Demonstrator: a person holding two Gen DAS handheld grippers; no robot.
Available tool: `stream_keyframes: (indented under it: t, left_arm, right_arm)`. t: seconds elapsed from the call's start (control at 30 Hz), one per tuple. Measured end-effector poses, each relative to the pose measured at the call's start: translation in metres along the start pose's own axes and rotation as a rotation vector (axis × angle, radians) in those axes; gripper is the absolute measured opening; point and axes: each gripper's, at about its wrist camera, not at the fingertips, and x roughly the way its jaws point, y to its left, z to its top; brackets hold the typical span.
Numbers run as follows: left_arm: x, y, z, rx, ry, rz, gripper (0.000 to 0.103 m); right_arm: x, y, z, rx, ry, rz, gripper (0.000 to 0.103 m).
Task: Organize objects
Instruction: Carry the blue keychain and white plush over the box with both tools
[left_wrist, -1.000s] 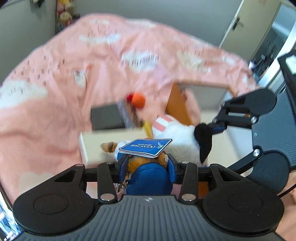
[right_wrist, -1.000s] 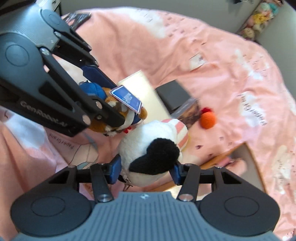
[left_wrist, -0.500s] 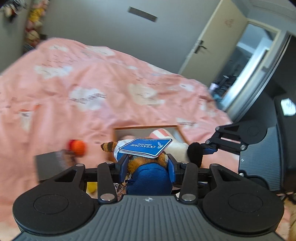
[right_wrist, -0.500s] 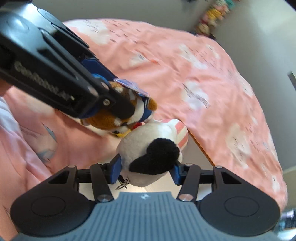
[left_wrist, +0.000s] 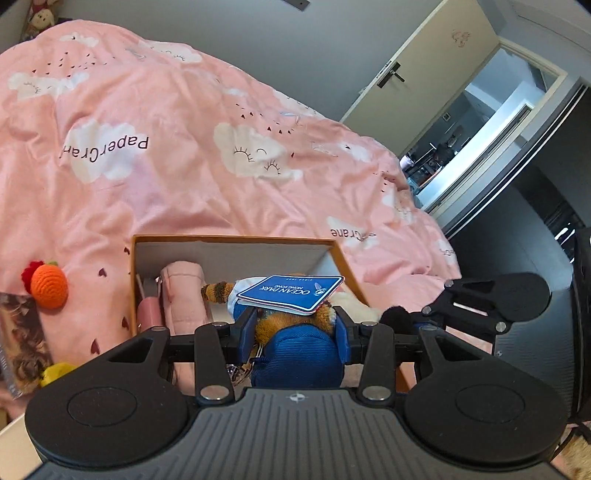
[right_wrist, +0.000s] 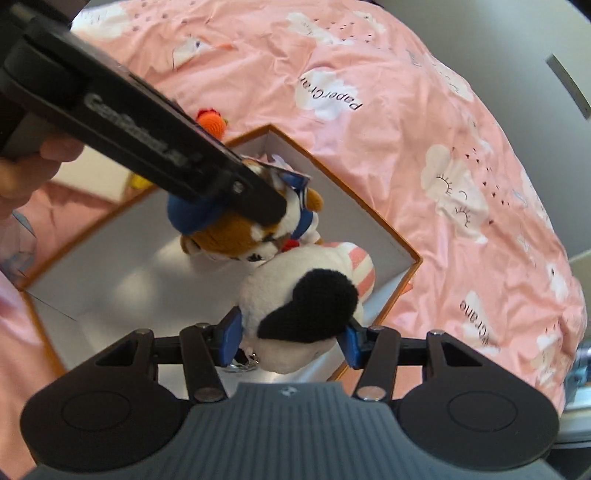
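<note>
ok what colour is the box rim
Orange-brown, with white inside walls; the box shows best in the right wrist view.

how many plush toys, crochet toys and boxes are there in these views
plush toys: 2 (brown one with blue cap in the left gripper, white one with black ear in the right gripper)
crochet toys: 1 (orange one on the bedspread)
boxes: 1 (orange-edged box)
total: 4
</note>
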Motion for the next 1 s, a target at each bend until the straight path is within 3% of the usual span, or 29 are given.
stream_keyframes:
  t: [0.17,0.37,0.63,0.77,1.0]
  left_arm:
    - [0.026,0.000,-0.004,0.062,-0.020,0.030,0.048]
    - [0.050,-0.002,-0.008,0.116,0.019,0.075,0.048]
    - [0.073,0.011,-0.007,0.104,0.130,0.098,0.050]
    - [0.082,0.009,-0.008,0.161,0.215,0.119,0.055]
    - [0.074,-0.001,-0.008,0.321,0.270,0.082,0.061]
  right_arm:
    - [0.032,-0.004,-0.001,-0.127,0.018,-0.042,0.055]
    - [0.062,-0.002,-0.003,-0.243,0.060,-0.050,0.055]
    - [0.082,-0.008,-0.006,-0.242,0.081,-0.011,0.056]
    - [0.085,-0.015,-0.007,-0.208,0.076,0.010,0.056]
    - [0.082,-0.023,-0.013,-0.204,0.073,0.040,0.057]
